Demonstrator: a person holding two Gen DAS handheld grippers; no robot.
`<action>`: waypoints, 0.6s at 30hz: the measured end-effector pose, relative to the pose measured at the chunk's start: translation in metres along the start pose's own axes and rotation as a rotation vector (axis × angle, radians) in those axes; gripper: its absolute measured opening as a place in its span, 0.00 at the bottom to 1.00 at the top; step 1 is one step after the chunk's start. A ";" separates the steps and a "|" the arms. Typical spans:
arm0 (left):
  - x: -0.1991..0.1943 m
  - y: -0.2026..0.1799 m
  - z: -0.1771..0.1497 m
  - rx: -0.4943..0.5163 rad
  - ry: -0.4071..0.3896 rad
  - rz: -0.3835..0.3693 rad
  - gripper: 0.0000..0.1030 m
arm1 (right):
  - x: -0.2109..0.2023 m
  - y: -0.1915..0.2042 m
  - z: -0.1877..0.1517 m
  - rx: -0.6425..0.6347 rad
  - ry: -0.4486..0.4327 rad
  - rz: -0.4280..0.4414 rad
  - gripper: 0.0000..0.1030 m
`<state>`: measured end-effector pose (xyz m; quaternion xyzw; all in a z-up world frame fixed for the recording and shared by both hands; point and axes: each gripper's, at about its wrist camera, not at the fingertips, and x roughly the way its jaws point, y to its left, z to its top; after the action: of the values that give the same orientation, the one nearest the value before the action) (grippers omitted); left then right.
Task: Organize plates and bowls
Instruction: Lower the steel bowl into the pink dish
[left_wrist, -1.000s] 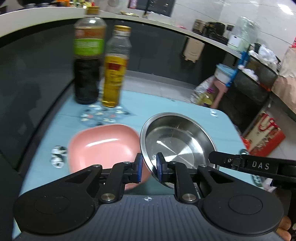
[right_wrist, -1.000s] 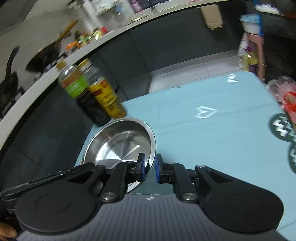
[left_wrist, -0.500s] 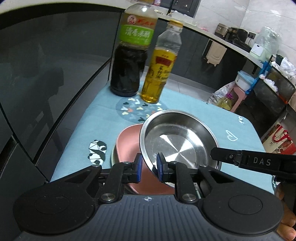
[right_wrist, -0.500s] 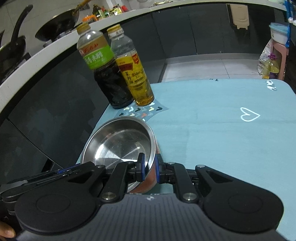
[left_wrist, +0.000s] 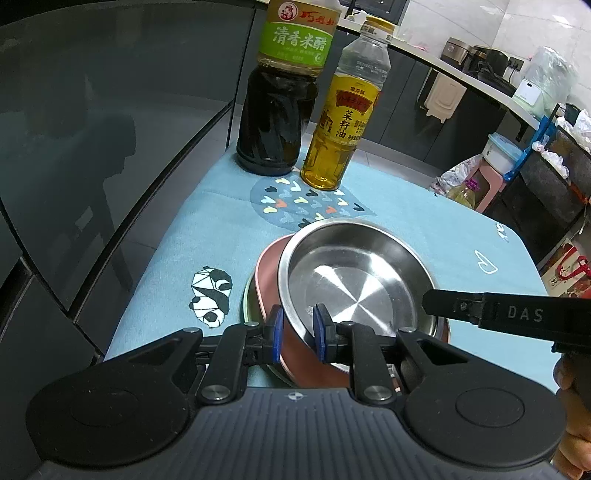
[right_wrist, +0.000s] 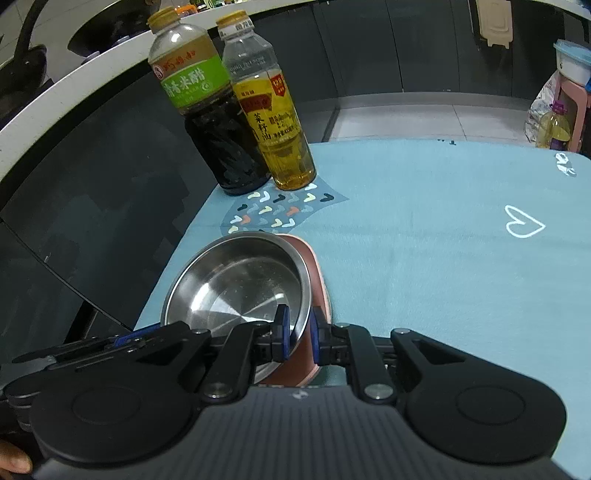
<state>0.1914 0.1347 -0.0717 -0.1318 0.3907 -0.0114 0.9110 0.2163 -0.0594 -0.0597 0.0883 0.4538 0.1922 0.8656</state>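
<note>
Steel bowl (left_wrist: 354, 280) sits nested on the pink plate (left_wrist: 266, 273) near the left edge of the blue cloth (right_wrist: 443, 258), with two bottles (left_wrist: 277, 110) standing beyond it. The left gripper (left_wrist: 297, 334) pinches the bowl's near rim (its blue pads only narrowly apart). The right gripper (right_wrist: 297, 334) pinches the rim on the opposite side, pads pressed against the steel.

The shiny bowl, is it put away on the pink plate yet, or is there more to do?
Nearly. The steel bowl already sits over the pink plate, which lies on another dish on the blue tablecloth. Both grippers hold its rim: the left gripper on one side, its jaws just starting to open, the right gripper shut on the other. Left to do: let go and pull both away.
</note>
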 end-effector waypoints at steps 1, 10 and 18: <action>0.000 -0.001 0.000 0.006 0.000 0.003 0.16 | 0.001 -0.001 0.000 0.004 0.003 0.001 0.00; 0.003 -0.006 -0.002 0.033 -0.011 0.023 0.19 | 0.004 -0.006 -0.001 0.008 -0.006 0.025 0.00; -0.001 -0.012 0.000 0.041 -0.013 0.065 0.22 | 0.002 -0.015 0.001 0.036 0.001 0.073 0.00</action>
<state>0.1915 0.1234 -0.0678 -0.1001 0.3884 0.0112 0.9160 0.2222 -0.0723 -0.0652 0.1203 0.4542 0.2156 0.8560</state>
